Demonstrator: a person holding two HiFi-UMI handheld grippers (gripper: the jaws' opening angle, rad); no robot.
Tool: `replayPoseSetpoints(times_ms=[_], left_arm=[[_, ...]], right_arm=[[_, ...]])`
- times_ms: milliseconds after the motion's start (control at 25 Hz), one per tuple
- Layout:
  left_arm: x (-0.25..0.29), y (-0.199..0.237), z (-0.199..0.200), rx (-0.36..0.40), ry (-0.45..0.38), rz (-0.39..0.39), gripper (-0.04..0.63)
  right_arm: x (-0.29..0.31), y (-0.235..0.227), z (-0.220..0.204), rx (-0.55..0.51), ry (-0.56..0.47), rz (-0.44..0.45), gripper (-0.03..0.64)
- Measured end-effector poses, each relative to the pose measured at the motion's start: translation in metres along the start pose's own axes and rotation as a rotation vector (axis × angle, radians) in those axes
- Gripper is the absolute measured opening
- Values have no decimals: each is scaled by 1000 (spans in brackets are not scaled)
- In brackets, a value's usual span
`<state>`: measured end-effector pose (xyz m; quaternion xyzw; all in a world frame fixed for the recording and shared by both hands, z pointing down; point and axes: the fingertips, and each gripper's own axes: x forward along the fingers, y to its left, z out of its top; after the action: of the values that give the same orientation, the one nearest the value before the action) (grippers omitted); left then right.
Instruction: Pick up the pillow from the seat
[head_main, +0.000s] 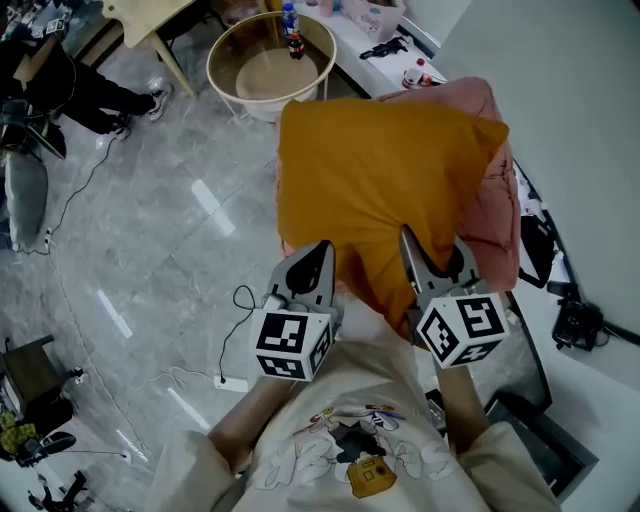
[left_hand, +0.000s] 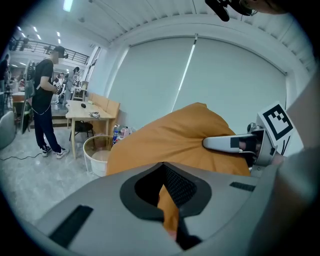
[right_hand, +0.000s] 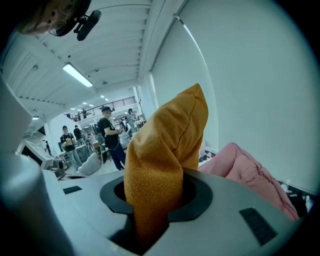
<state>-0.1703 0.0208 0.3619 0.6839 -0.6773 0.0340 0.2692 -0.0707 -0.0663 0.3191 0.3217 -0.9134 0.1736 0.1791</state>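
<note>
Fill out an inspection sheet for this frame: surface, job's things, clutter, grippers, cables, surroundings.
Surface: pink cushion lies behind the pillow; what is under it cannot be made out.
Job's things: orange pillow is held up in front of the person.
Clutter: bottle at the far rim of a round basket.
Grippers: left gripper and right gripper each have their fingers shut on the pillow's near edge.
Cables: power strip and loose cables on the grey floor.
Surroundings: wooden table; a standing person; pale window blind.
</note>
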Motion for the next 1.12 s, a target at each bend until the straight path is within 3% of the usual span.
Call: replayPoseSetpoints(times_ms=[480, 720, 1120], left_arm=[[-76, 19, 11, 59, -77, -73, 3], [-97, 20, 7, 53, -89, -105, 3], [-114, 11, 3, 31, -108, -66, 3]], right_arm=[[-42, 67, 13, 3, -125, -90, 156], [-59, 86, 21, -4, -151, -117, 161], [-84, 83, 27, -1, -177, -95, 164]])
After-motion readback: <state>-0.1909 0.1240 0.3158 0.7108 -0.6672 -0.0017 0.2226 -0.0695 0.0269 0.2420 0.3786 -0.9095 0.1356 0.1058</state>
